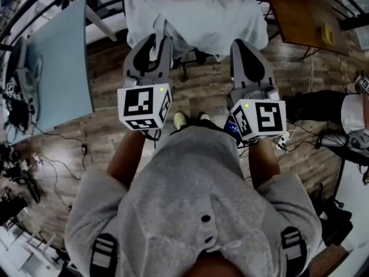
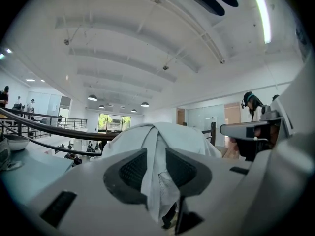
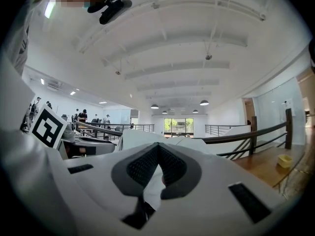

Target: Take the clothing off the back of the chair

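Note:
A white garment (image 1: 202,16) lies draped over the chair back straight ahead of me, hiding most of the chair. My left gripper (image 1: 157,39) reaches into its left side; a hanging fold of the garment (image 2: 160,171) sits between the parted pads without being pinched, so this gripper is open. My right gripper (image 1: 245,44) meets the garment's right edge. In the right gripper view its tips (image 3: 157,149) are closed together, with white cloth (image 3: 147,191) caught behind them, and the rest of the garment (image 3: 142,137) lies just beyond.
A pale blue tabletop (image 1: 57,68) stands at the left with cables and gear beside it. A wooden table (image 1: 300,10) with a yellow object (image 1: 327,34) is at the far right. A person (image 1: 346,111) sits at the right edge. Wood floor lies underfoot.

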`<move>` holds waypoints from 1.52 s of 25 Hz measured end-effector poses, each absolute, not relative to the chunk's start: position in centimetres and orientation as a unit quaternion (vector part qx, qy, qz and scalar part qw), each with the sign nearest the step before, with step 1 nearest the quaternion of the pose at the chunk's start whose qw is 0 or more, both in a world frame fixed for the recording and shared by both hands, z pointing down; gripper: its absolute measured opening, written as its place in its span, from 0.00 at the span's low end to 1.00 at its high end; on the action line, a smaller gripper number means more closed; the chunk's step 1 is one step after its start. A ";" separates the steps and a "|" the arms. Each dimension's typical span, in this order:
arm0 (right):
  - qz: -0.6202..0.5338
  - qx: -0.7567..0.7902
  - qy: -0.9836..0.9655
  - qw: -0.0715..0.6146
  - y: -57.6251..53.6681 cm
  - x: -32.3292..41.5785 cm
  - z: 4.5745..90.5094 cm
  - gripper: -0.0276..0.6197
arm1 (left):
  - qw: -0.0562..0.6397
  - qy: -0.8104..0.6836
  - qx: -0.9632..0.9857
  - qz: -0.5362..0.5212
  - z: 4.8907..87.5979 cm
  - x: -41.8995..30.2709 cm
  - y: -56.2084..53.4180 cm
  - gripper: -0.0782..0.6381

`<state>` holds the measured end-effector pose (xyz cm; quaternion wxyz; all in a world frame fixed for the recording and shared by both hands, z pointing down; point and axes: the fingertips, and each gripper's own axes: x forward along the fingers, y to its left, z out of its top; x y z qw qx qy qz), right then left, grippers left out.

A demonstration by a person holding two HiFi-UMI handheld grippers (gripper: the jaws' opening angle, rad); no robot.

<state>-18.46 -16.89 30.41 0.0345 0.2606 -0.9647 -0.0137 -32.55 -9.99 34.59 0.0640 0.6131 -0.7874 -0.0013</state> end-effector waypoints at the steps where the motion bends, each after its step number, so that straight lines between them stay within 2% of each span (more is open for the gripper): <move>1: -0.013 0.258 -0.965 0.033 -16.9 -18.3 30.3 0.06 | 0.066 -0.784 0.618 0.004 34.6 -32.5 -10.3 0.29; 3: -0.013 0.253 -0.967 0.031 -17.1 -18.1 30.2 0.06 | 0.068 -0.783 0.618 0.016 34.8 -32.4 -10.8 0.39; 8: -0.009 0.235 -0.972 0.028 -18.2 -17.3 29.9 0.06 | 0.057 -0.798 0.595 0.074 35.1 -33.0 -11.6 0.51; 19: 0.008 0.219 -0.975 0.027 -20.4 -15.7 30.4 0.06 | 0.084 -0.815 0.557 0.140 36.8 -36.5 -14.5 0.55; 21: 0.007 0.216 -0.976 0.029 -20.4 -15.7 30.5 0.06 | 0.087 -0.820 0.550 0.134 36.6 -36.8 -14.5 0.51; 23: 0.006 0.213 -0.976 0.030 -20.4 -15.8 30.5 0.06 | 0.084 -0.828 0.542 0.121 36.2 -37.0 -14.1 0.25; 24: 0.006 0.212 -0.977 0.030 -20.5 -15.8 30.5 0.06 | 0.079 -0.833 0.536 0.113 35.9 -37.1 -13.9 0.17; 30: 0.002 0.195 -0.980 0.027 -20.4 -16.2 30.4 0.06 | 0.058 -0.857 0.511 0.032 32.1 -38.0 -12.1 0.15; 38: -0.003 0.173 -0.985 0.024 -19.5 -17.0 30.5 0.06 | -0.031 -0.878 0.477 -0.016 24.4 -38.7 -8.7 0.15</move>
